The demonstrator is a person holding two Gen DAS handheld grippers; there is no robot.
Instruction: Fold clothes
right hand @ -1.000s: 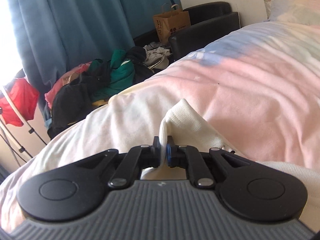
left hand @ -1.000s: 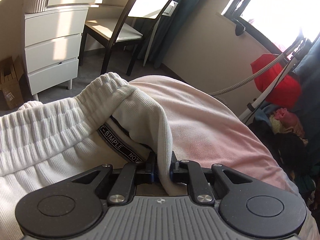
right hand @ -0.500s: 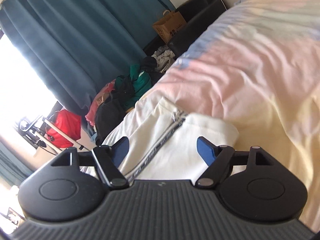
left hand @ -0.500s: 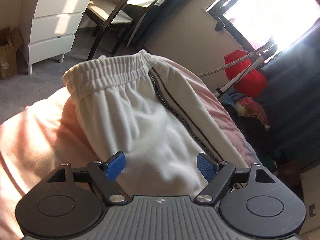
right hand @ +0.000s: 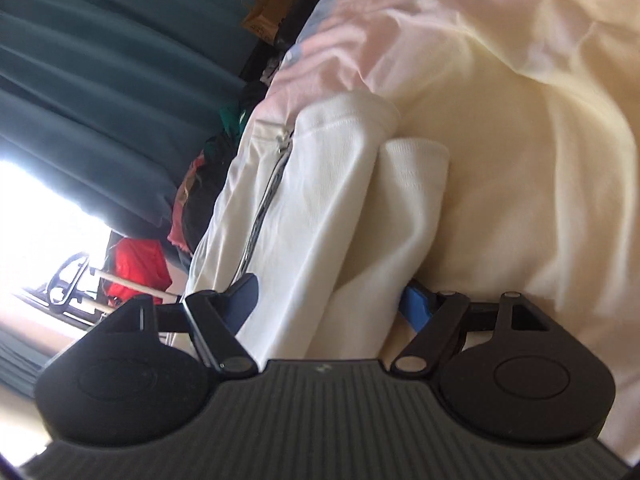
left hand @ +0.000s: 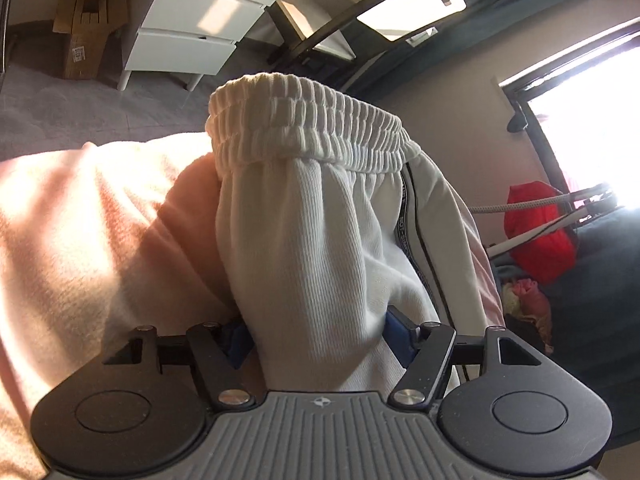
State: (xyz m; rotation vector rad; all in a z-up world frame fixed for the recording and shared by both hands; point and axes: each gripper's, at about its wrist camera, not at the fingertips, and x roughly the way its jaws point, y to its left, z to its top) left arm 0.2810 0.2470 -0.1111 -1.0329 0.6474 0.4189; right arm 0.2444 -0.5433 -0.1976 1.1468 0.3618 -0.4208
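Observation:
White ribbed trousers (left hand: 320, 248) with a gathered elastic waistband (left hand: 308, 124) and a black-and-white side stripe lie folded lengthwise on the pink bedcover (left hand: 80, 220). My left gripper (left hand: 318, 334) is open, its blue pads on either side of the cloth below the waistband. In the right wrist view the two trouser legs (right hand: 352, 208) lie side by side, cuffs pointing away. My right gripper (right hand: 332, 298) is open, straddling both legs. The jaws do not pinch the cloth.
A white drawer unit (left hand: 200, 28), a dark chair (left hand: 360, 12) and a cardboard box (left hand: 88, 28) stand on the floor beyond the bed. Teal curtains (right hand: 100, 60), a clothes pile (right hand: 208, 168) and a red item (right hand: 136, 268) lie beside the bed.
Both grippers let go of the trousers a second ago and opened. They have since moved in close, so that the cloth now lies between the open jaws of each.

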